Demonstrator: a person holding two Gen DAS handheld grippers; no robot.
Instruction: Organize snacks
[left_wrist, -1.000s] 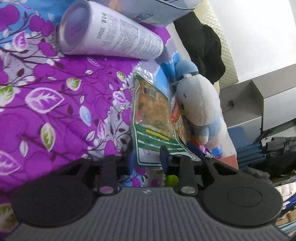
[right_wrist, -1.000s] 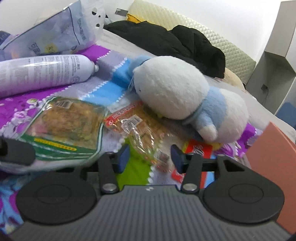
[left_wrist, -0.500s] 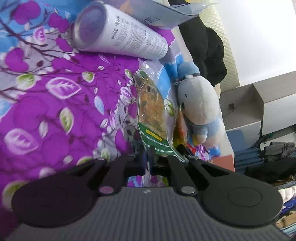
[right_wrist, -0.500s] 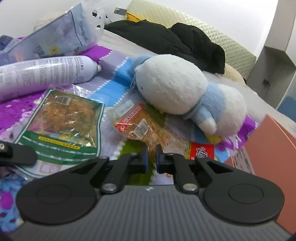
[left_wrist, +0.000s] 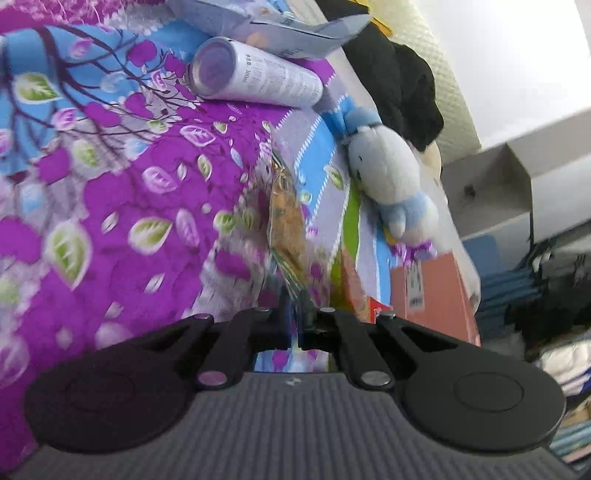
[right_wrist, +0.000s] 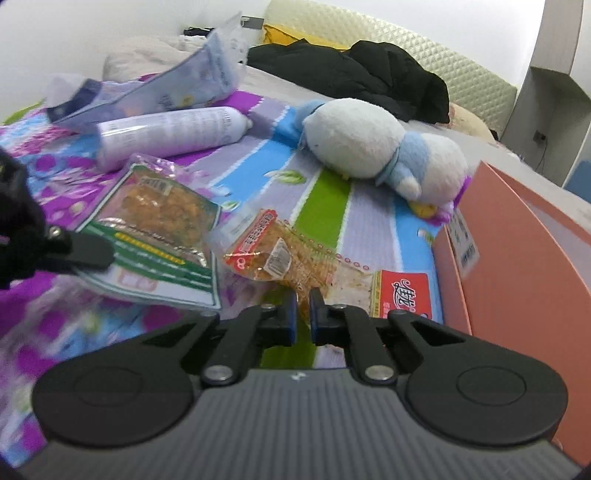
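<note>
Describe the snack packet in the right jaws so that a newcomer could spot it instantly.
On the flowered bedspread, look between the white-and-blue plush toy and the coral box. The clear red-labelled snack packet lies there, pinched by the right gripper. Its neighbour, the green-bordered packet, is larger.

Both tongs, left (left_wrist: 294, 317) and right (right_wrist: 303, 314), angle downward with jaws pinched together.

The green-edged snack bag (right_wrist: 159, 229) was glossy clear plastic film, crinkled; the red-labelled snack packet (right_wrist: 280, 254) the same shiny film. The white can (right_wrist: 173, 133) looked smooth with a satin sheen. The plush toy (right_wrist: 373, 144) was soft fuzzy cloth, the bedspread (right_wrist: 328, 206) matt printed cloth, the orange box (right_wrist: 524, 266) smooth matt card
</note>
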